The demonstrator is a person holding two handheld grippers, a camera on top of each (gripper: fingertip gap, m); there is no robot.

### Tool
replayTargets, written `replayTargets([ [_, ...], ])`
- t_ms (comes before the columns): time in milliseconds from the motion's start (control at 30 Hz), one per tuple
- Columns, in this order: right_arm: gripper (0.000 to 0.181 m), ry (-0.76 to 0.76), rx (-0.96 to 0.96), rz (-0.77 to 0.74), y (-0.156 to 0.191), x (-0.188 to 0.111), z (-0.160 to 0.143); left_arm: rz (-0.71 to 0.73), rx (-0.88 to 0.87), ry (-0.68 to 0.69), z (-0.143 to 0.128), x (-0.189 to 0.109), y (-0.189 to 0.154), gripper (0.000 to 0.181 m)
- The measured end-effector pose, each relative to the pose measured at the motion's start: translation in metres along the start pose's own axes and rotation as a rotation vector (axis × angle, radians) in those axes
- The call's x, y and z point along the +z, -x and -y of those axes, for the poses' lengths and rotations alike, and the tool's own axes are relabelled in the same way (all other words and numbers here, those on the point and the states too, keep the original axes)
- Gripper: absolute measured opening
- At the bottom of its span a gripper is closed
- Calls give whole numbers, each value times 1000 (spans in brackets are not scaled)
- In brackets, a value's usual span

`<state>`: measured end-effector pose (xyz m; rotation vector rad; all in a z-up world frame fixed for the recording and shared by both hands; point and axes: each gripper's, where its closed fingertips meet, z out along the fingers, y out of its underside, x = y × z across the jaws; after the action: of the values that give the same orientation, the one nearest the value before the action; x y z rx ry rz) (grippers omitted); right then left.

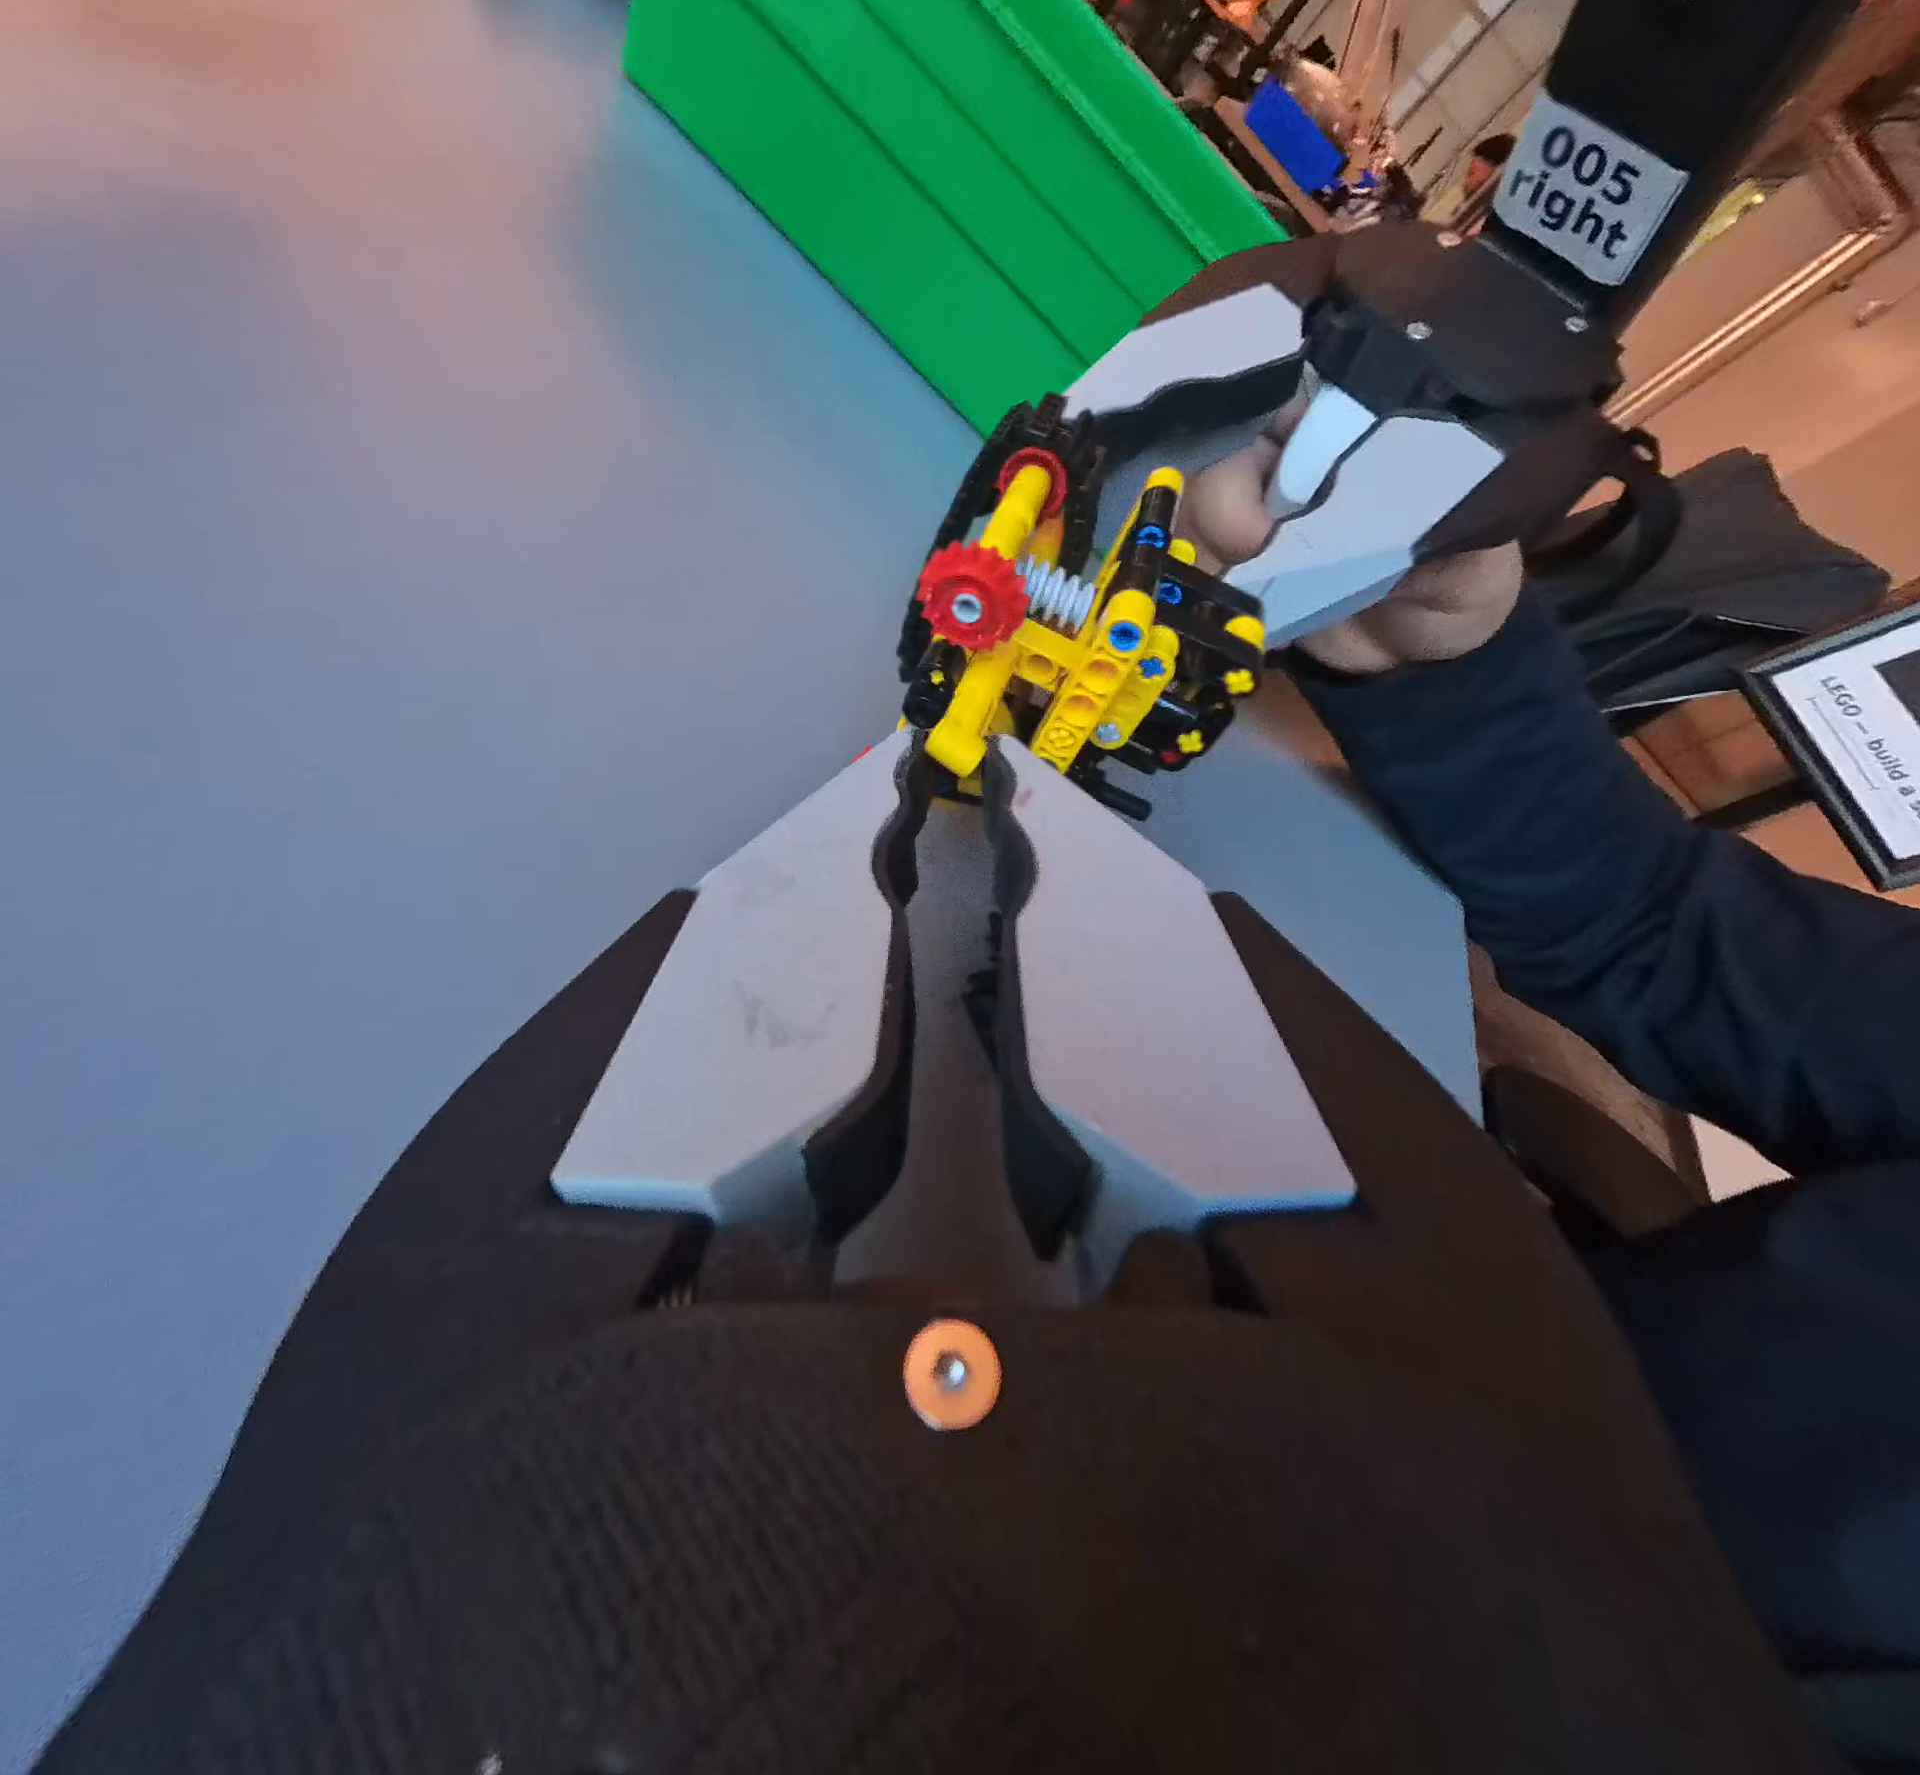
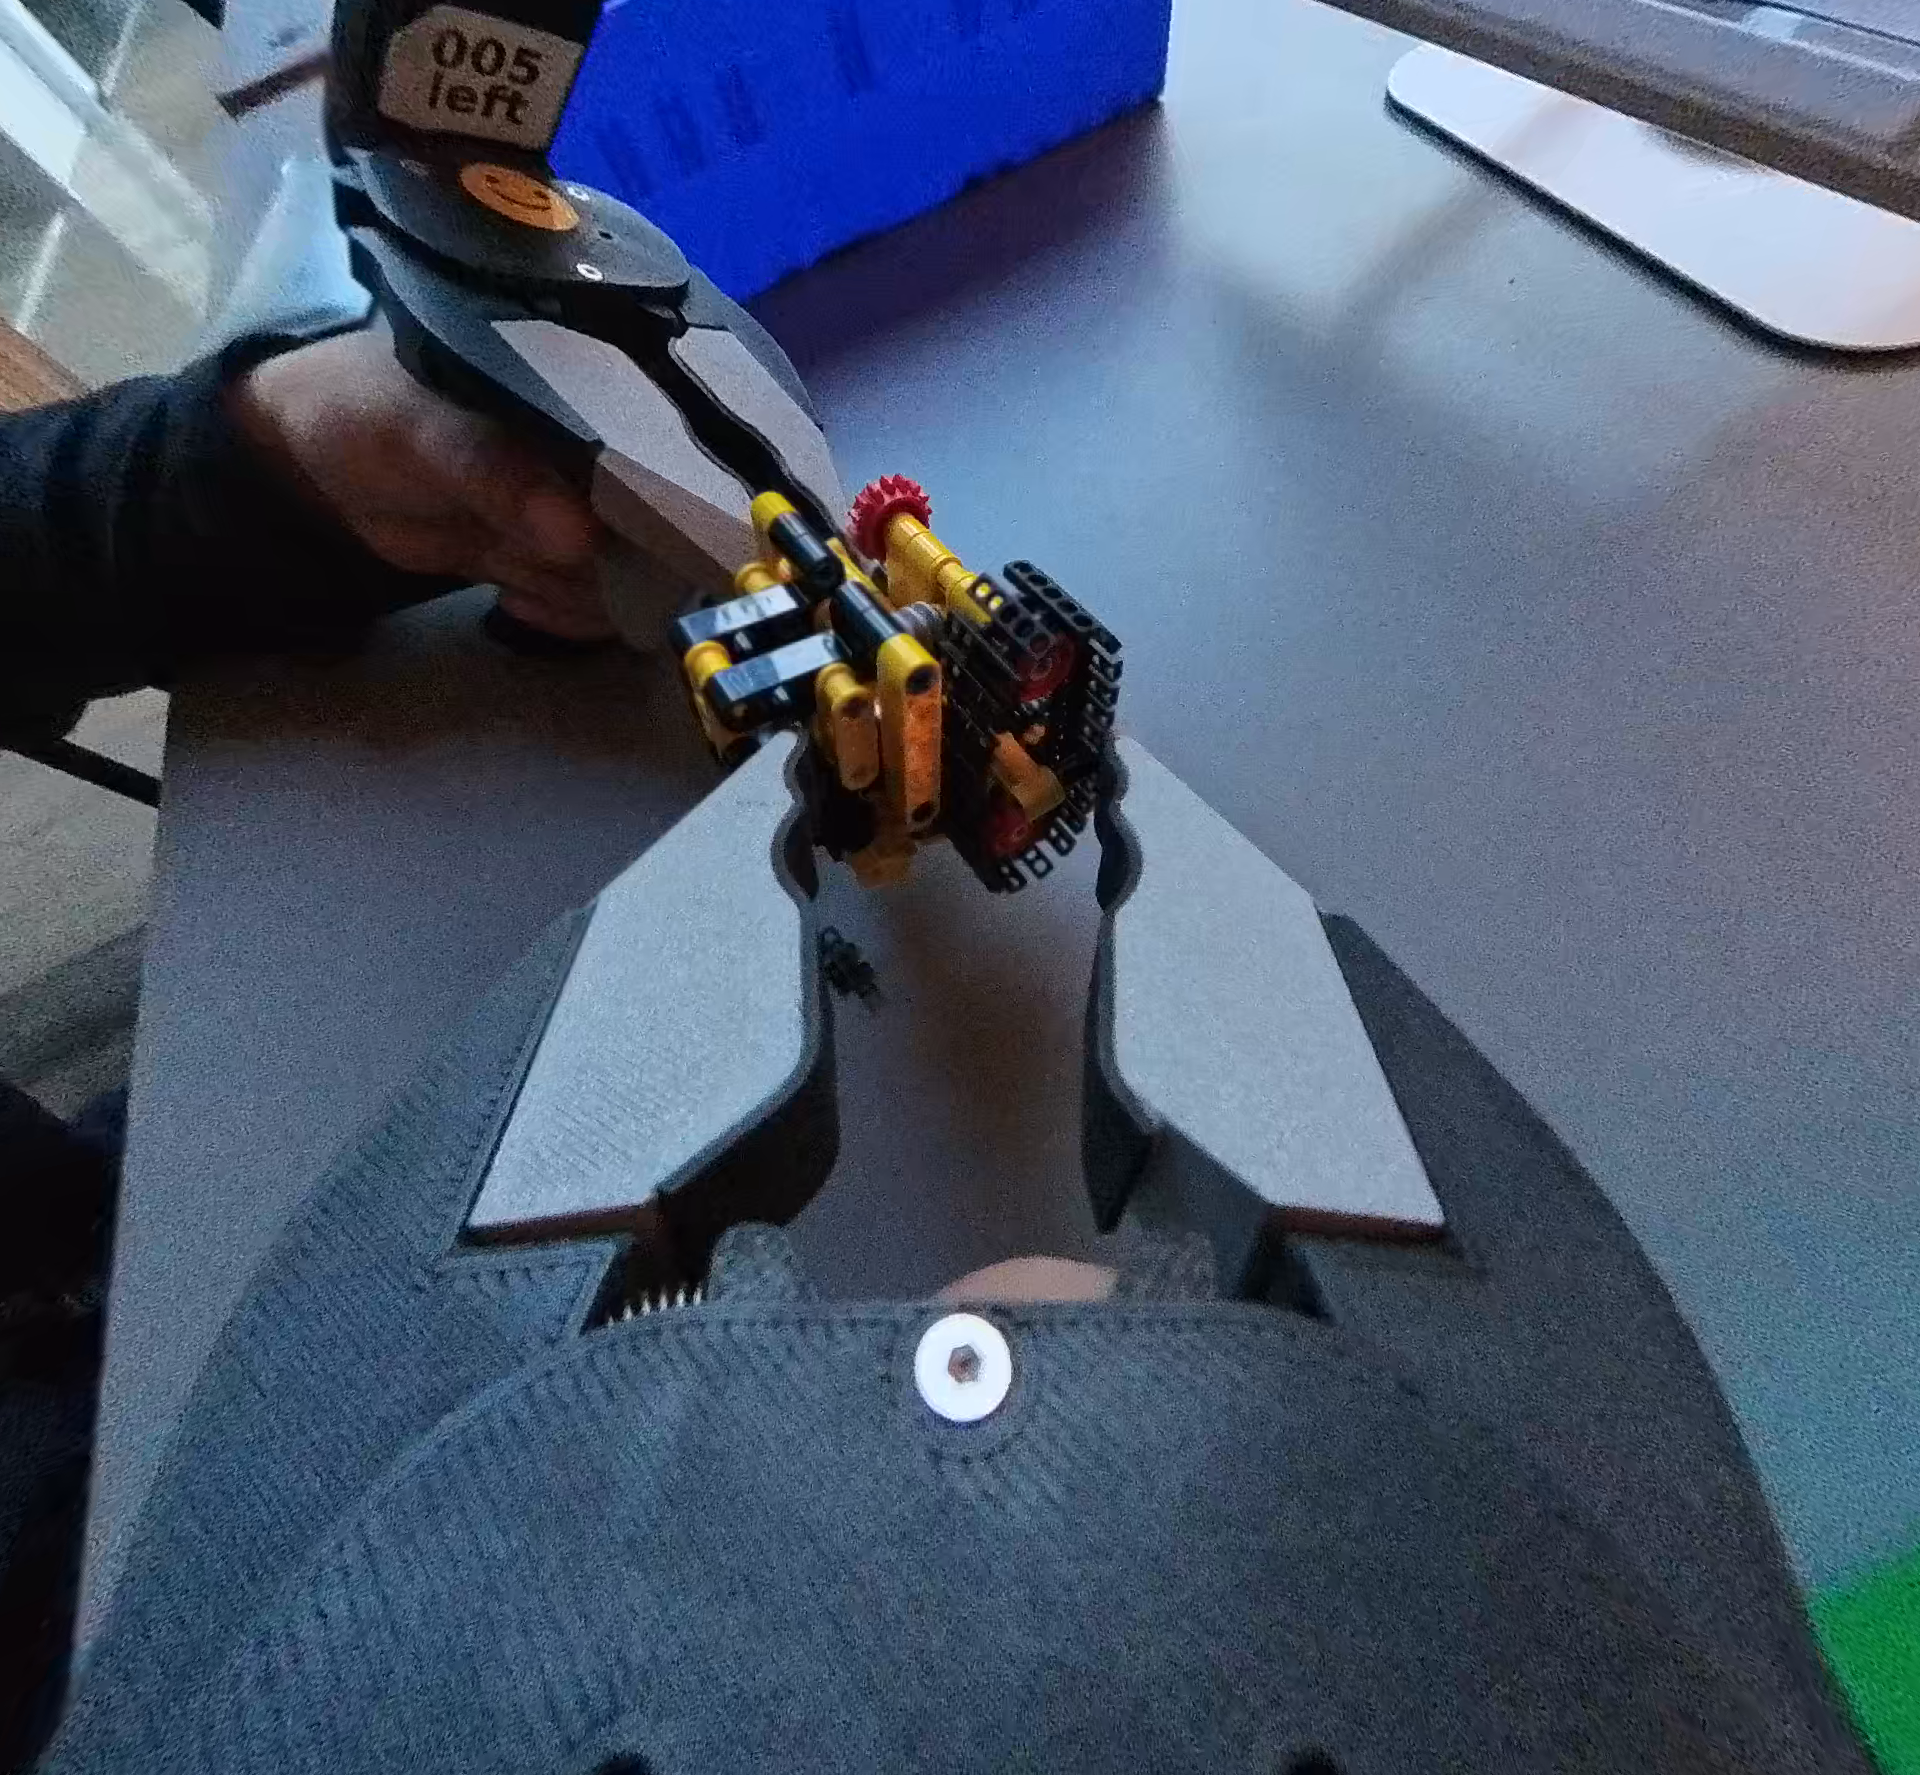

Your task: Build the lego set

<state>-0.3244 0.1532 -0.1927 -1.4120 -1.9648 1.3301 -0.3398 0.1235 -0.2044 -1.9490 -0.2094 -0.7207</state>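
Note:
A yellow and black lego model (image 1: 1081, 624) with red gears, a grey worm gear and black tracks is held in the air above the grey table (image 1: 312, 686). My left gripper (image 1: 951, 754) is shut on a yellow beam at the model's near end. My right gripper (image 1: 1174, 520) comes in from the upper right and clamps the model's body. In the right wrist view the model (image 2: 914, 676) sits between my right gripper's (image 2: 951, 790) fingertips, track side to the right. The left gripper (image 2: 805, 530) pinches the model's far end from the upper left.
A green bin (image 1: 883, 115) stands at the table's far side. A blue bin (image 2: 862, 63) and a monitor's white foot (image 2: 1662, 198) stand behind the model. A small black lego piece (image 2: 847, 967) lies on the table. A framed sheet (image 1: 1860, 738) stands at the right. Some 5 cm of space lies between my two pairs of fingers.

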Motion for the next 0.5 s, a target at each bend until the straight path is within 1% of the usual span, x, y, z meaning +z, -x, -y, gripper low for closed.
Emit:
replayTargets([
  [133,50,-105,140,86,2,-6,15,-50,43,-6,1,-3,-8,5],
  [233,47,-154,232,119,-4,-13,20,-62,125,21,-3,1,-17,4],
  [300,4,-164,230,82,-12,-15,19,-42,197,41,-7,3,-20,0],
  [333,0,-161,218,42,-18,-16,17,-71,240,44,-8,4,-28,0],
  [400,2,-142,200,28,-20,-14,13,-62,298,26,-7,5,-33,0],
  [433,9,-132,209,54,-17,-12,11,-51,308,30,-7,6,-32,0],
  [500,13,-104,232,67,-16,-5,5,-39,289,57,-10,7,-28,0],
])
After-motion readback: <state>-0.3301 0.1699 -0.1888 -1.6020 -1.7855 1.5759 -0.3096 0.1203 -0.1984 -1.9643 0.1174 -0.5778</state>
